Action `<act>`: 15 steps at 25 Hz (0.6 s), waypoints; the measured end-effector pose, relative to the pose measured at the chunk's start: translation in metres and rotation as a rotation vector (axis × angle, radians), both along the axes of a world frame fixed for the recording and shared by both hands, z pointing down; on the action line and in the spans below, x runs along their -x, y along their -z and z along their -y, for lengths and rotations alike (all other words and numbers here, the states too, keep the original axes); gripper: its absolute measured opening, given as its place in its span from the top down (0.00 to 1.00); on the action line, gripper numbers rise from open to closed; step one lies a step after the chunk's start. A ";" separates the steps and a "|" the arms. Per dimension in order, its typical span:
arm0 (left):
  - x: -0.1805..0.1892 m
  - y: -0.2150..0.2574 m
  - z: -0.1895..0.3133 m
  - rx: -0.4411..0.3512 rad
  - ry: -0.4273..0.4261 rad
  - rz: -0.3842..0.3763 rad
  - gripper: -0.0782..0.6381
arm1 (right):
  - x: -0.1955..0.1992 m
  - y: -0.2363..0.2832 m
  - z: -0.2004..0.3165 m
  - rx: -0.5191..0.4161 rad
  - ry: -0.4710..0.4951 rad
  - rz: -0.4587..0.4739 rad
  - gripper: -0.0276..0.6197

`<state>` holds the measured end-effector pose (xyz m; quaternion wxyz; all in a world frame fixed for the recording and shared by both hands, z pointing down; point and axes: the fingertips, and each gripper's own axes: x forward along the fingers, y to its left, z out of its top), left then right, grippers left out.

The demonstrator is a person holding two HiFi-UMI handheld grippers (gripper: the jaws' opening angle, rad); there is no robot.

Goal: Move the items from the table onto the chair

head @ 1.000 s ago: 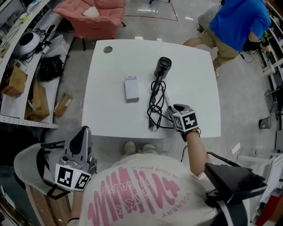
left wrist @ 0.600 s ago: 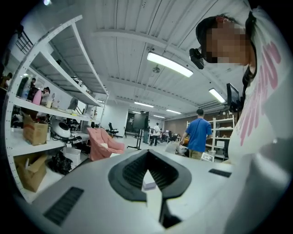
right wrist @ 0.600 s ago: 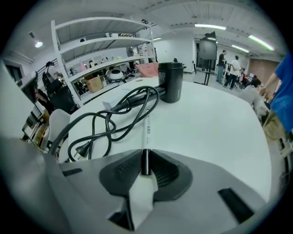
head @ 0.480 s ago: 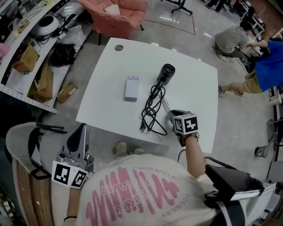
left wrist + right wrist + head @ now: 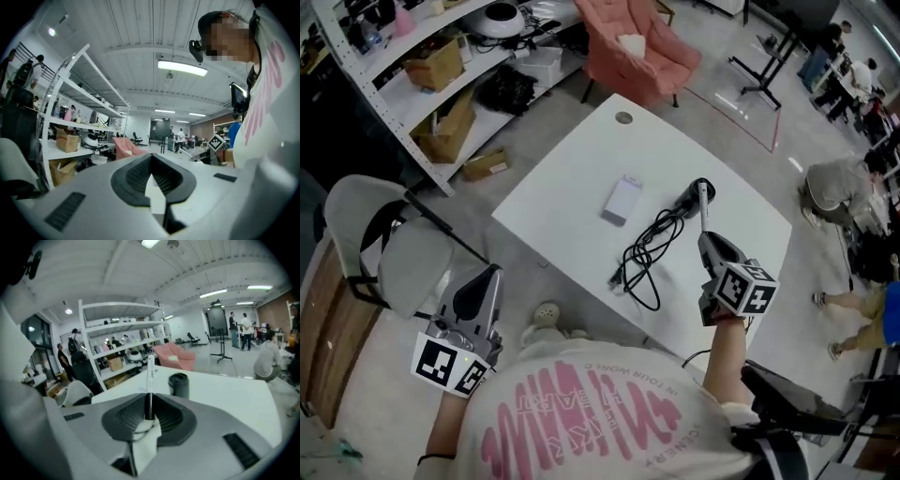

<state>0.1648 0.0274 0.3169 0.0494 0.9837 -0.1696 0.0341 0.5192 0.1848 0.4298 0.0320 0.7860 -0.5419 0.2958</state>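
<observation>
My right gripper (image 5: 711, 247) hangs above the white table (image 5: 572, 187), shut on a slim white pen (image 5: 705, 210) that sticks out past its tips. Its jaws have just been closing with the pen between them. In the right gripper view the pen (image 5: 150, 373) stands upright between the pads of the right gripper (image 5: 148, 414). A black hair dryer (image 5: 684, 202) with its looped cable (image 5: 642, 258) and a small white box (image 5: 623, 199) lie on the table. My left gripper (image 5: 484, 281) is shut and empty, low at the left near the grey chair (image 5: 403, 258).
A pink armchair (image 5: 637, 47) stands beyond the table's far corner. Shelving with boxes (image 5: 431, 61) runs along the upper left. People (image 5: 834, 183) are on the floor at the right. A pale round object (image 5: 547, 312) lies under the table's near edge.
My right gripper has risen from the table's near edge, carrying the pen upward. The head view has swung left, bringing the grey chair into sight beside my left gripper.
</observation>
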 end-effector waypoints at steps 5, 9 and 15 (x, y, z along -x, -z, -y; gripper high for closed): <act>0.050 0.005 -0.003 -0.020 0.198 -0.008 0.88 | 0.058 0.077 0.105 -0.266 0.297 0.000 0.84; 0.100 0.009 -0.005 -0.031 0.367 -0.016 0.88 | 0.139 0.111 0.159 -0.350 0.564 -0.029 0.84; 0.161 0.006 -0.007 -0.024 0.533 -0.049 0.88 | 0.237 0.109 0.202 -0.335 0.817 -0.014 0.84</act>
